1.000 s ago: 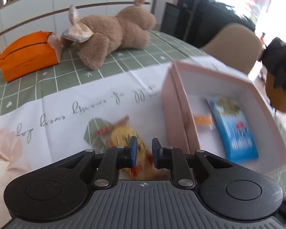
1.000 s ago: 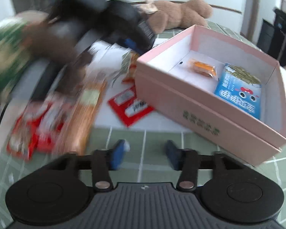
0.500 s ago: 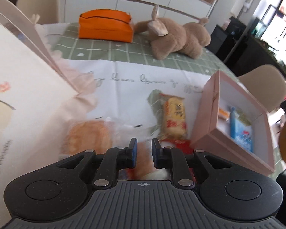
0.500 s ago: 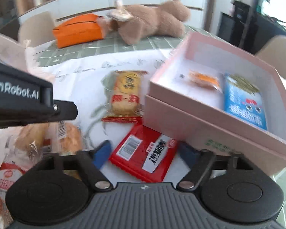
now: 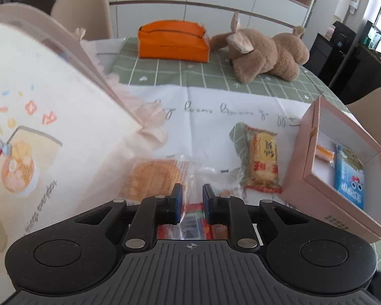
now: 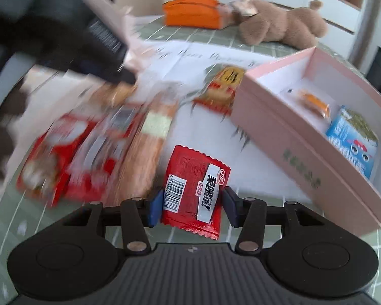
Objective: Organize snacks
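A red snack packet (image 6: 193,190) lies flat on the table between the fingers of my right gripper (image 6: 190,208). Its jaws are closing, and the blue pads stand just off the packet's two edges. To the right is the open pink box (image 6: 279,132) with a blue packet (image 6: 353,139) and a small orange packet (image 6: 313,101) inside. My left gripper (image 5: 191,203) is shut over a clear-wrapped round cracker pack (image 5: 152,180); whether it pinches the wrapper I cannot tell. A yellow cracker packet (image 5: 263,162) lies beside the pink box (image 5: 315,132).
Blurred red packs (image 6: 63,152) and a long brown pack (image 6: 149,147) lie left of the right gripper. A large printed bag (image 5: 38,127) leans at the left. An orange pouch (image 5: 172,40) and a brown plush toy (image 5: 266,56) lie at the back of the table.
The left gripper swung left, away from the pink box, to above the round cracker pack. The right gripper moved over the red packet and its jaws narrowed around it.
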`<state>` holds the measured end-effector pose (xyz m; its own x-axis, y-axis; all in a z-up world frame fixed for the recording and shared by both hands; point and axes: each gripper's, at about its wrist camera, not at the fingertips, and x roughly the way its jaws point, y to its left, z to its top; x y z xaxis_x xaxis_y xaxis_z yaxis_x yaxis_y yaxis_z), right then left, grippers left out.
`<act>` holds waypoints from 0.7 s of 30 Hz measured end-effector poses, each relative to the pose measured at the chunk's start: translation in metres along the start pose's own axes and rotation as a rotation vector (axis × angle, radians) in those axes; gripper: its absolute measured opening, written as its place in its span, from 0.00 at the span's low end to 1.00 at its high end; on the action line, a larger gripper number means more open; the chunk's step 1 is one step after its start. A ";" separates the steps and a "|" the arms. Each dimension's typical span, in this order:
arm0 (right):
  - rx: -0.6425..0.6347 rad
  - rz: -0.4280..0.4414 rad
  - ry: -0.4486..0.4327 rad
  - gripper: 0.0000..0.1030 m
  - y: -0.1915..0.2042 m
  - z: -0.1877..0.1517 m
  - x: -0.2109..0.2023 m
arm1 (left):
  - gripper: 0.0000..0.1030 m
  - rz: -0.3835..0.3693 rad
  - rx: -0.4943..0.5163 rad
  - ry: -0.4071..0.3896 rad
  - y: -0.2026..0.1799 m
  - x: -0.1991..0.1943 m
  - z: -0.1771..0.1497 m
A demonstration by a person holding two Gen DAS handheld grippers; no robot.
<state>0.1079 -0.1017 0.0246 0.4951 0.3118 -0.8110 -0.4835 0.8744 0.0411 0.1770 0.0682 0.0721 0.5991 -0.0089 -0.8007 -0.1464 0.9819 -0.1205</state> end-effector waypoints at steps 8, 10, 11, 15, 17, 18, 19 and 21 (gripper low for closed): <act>-0.043 0.011 0.019 0.58 -0.029 -0.026 -0.018 | 0.19 -0.021 0.116 0.001 -0.053 0.041 0.049; -0.032 0.011 0.019 0.59 -0.035 -0.027 -0.018 | 0.19 -0.028 0.143 0.017 -0.072 0.063 0.062; -0.036 0.008 0.019 0.60 -0.036 -0.027 -0.018 | 0.19 -0.034 0.152 0.032 -0.081 0.075 0.066; -0.038 0.006 0.019 0.66 -0.038 -0.026 -0.016 | 0.24 0.017 0.282 0.042 -0.113 0.105 0.066; -0.040 0.008 0.023 0.66 -0.040 -0.024 -0.015 | 0.23 0.051 0.340 0.041 -0.119 0.103 0.063; -0.040 0.008 0.025 0.66 -0.041 -0.023 -0.015 | 0.22 0.058 0.351 0.048 -0.119 0.101 0.060; -0.040 0.009 0.025 0.66 -0.042 -0.023 -0.015 | 0.22 0.064 0.360 0.054 -0.118 0.097 0.056; -0.045 0.014 0.021 0.67 -0.044 -0.023 -0.015 | 0.22 0.069 0.370 0.053 -0.112 0.088 0.046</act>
<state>0.1053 -0.1534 0.0216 0.4726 0.3156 -0.8228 -0.5225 0.8522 0.0268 0.2821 -0.0342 0.0419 0.5546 0.0592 -0.8300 0.1153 0.9824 0.1471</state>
